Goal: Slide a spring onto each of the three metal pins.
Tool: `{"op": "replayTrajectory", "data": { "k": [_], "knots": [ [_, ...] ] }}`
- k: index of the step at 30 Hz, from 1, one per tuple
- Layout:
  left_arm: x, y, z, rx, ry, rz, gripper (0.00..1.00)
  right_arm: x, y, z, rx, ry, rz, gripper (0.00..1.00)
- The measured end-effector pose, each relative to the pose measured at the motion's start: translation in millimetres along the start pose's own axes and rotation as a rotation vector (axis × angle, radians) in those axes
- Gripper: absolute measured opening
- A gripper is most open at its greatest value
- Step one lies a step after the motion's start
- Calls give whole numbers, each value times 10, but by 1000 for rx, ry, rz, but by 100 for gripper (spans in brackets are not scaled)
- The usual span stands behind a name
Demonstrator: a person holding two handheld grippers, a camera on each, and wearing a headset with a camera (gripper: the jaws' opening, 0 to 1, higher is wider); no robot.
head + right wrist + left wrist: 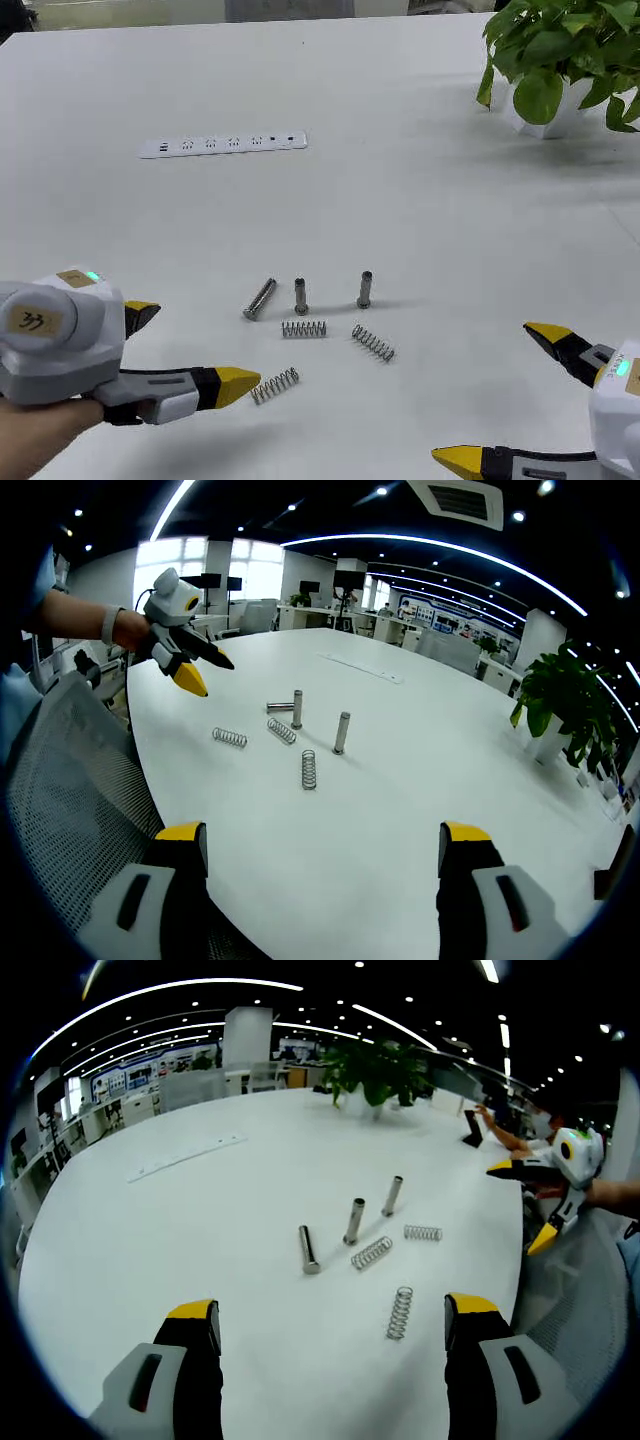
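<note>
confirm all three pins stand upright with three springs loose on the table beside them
Not all three: two pins stand upright, the third pin lies on its side, as the head view shows. The three springs lie loose on the table.

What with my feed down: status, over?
Left gripper, right gripper open, empty. Three pins bare, one lying; three springs loose. Nothing blocking.

Bright light from curved white ceiling light strips (200,982) at twelve o'clock falls evenly on the matte white table (420,210). Shadows are faint, focus is sharp, and the gripper views are bowed at the edges.
</note>
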State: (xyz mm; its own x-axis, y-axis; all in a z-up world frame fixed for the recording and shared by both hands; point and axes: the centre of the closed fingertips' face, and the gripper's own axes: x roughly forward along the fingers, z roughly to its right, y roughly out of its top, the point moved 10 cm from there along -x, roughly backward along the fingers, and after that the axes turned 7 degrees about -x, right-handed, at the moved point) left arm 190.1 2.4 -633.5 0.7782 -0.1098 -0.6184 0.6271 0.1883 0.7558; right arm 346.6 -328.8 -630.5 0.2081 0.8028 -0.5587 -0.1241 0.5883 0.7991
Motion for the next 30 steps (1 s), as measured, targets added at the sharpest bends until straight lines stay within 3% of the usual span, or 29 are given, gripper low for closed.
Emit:
{"op": "replayTrajectory", "data": {
  "k": [5,9,14,16,20,23,25,27,30],
  "knots": [
    [74,88,-32,0,-7,-42,90,2,-5,-6,-5,6,-4,97],
    [137,175,-39,35,-7,-77,84,0,-11,-3,4,8,-1,97],
    [239,275,-147,45,-24,-109,75,1,-17,-5,3,9,-4,97],
    [282,314,-110,39,-33,-112,67,0,-18,-5,1,8,-5,97],
    [377,377,-92,62,-18,-128,69,-1,-21,-1,5,4,-5,97],
    [446,415,-133,55,-20,-135,65,-1,-21,-2,7,4,-4,97],
    [494,444,-101,54,-18,-139,61,-1,-22,-3,8,5,-4,97],
    [560,483,-171,53,-19,-148,58,0,-23,-3,10,6,-4,97],
    [604,528,-110,47,-21,-156,55,1,-25,-5,7,7,-7,97]
  ]
}}
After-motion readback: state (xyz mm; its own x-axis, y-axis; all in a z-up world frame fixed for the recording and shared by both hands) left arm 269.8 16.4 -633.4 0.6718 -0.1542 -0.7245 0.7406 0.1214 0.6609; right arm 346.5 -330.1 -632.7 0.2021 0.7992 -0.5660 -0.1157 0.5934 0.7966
